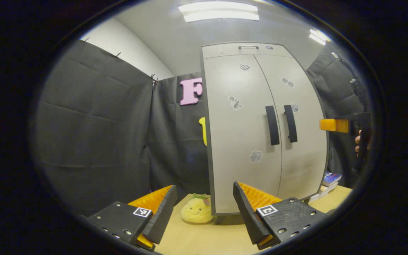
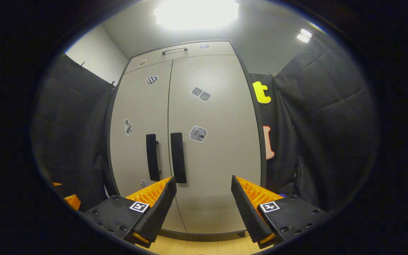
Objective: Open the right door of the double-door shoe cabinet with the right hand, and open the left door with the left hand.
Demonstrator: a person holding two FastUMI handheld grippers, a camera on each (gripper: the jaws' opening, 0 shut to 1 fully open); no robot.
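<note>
The grey double-door shoe cabinet (image 1: 246,127) stands on a wooden table, both doors closed. Its left door handle (image 1: 272,125) and right door handle (image 1: 290,123) are black vertical bars side by side. My left gripper (image 1: 204,198) is open, low and well back from the cabinet, off its left front corner. The right gripper (image 1: 335,125) appears at the far right of the left gripper view, held by a hand. In the right gripper view my right gripper (image 2: 203,191) is open in front of the right door (image 2: 214,148), with the right handle (image 2: 177,157) just above its left finger (image 2: 152,198) and the left handle (image 2: 152,157) beside it.
A yellow plush toy (image 1: 197,209) lies on the wooden table (image 1: 204,237) at the cabinet's left foot. Books (image 1: 330,179) are stacked to the cabinet's right. A top drawer handle (image 2: 174,50) sits above the doors. Black cloth walls close in on both sides.
</note>
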